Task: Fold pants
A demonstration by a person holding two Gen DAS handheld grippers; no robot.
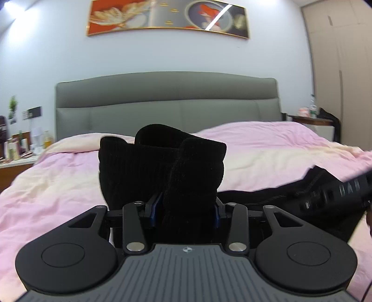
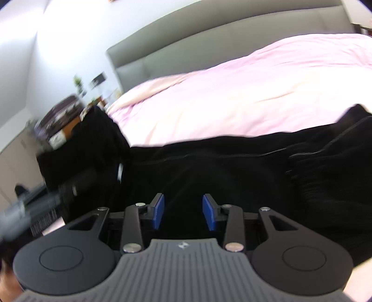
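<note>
Both cams ride right behind their own gripper fingers, low over the bed [image 1: 267,148]. The left wrist view sits level and looks straight up the mattress at the grey headboard [image 1: 167,100], with the wall painting [image 1: 167,18] above it and a nightstand on each side. A bunch of the black pants [image 1: 162,167] stands right in front of the lens (super close, blocks the middle).

The right wrist view is rolled, so the headboard slants across the top, and it's blurry. It looks over the pants toward the left nightstand [image 2: 62,120]. Shared: bed, headboard, pants, that nightstand, and each view catches the other gripper at its edge.
</note>
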